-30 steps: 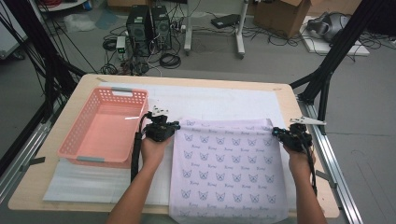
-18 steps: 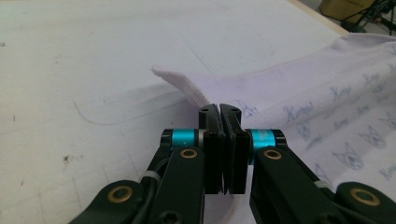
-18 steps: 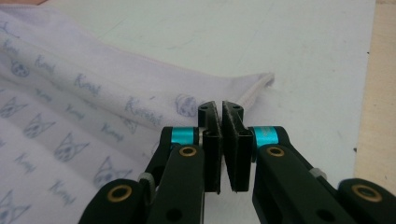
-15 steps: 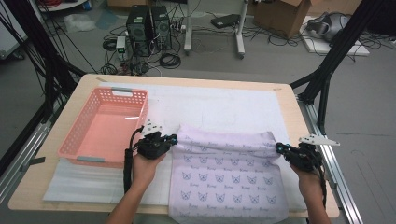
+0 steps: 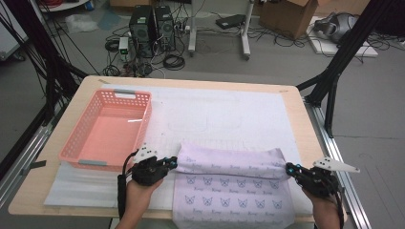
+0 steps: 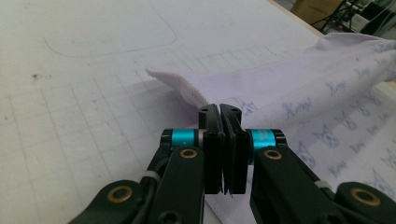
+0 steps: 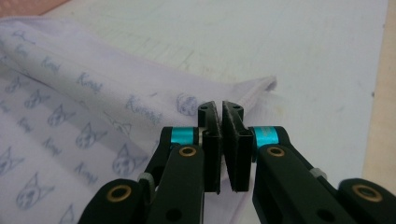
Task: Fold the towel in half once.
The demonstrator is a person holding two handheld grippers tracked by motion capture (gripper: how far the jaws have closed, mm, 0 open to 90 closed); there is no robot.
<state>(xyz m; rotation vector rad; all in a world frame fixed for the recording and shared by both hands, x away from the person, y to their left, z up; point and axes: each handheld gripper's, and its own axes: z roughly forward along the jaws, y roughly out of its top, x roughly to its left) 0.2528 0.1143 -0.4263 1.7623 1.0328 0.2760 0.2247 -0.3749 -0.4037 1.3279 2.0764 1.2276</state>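
Left tongs [image 6: 219, 114] clamped tight on the lilac printed cloth [image 6: 299, 100], jaws together. Hemmed corner lifted just beyond them. White gridded mat [image 6: 93, 93] covers the counter beneath.

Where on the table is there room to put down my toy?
Bare white mat lies between the pink basket and the table's right edge, beyond the purple cloth. The basket's floor is free too. The near edge is crowded: left gripper and right gripper pinch the cloth's corners.

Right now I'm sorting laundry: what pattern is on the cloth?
Pale lilac cloth printed with small blue cat faces and script words, clearest in the right gripper view.
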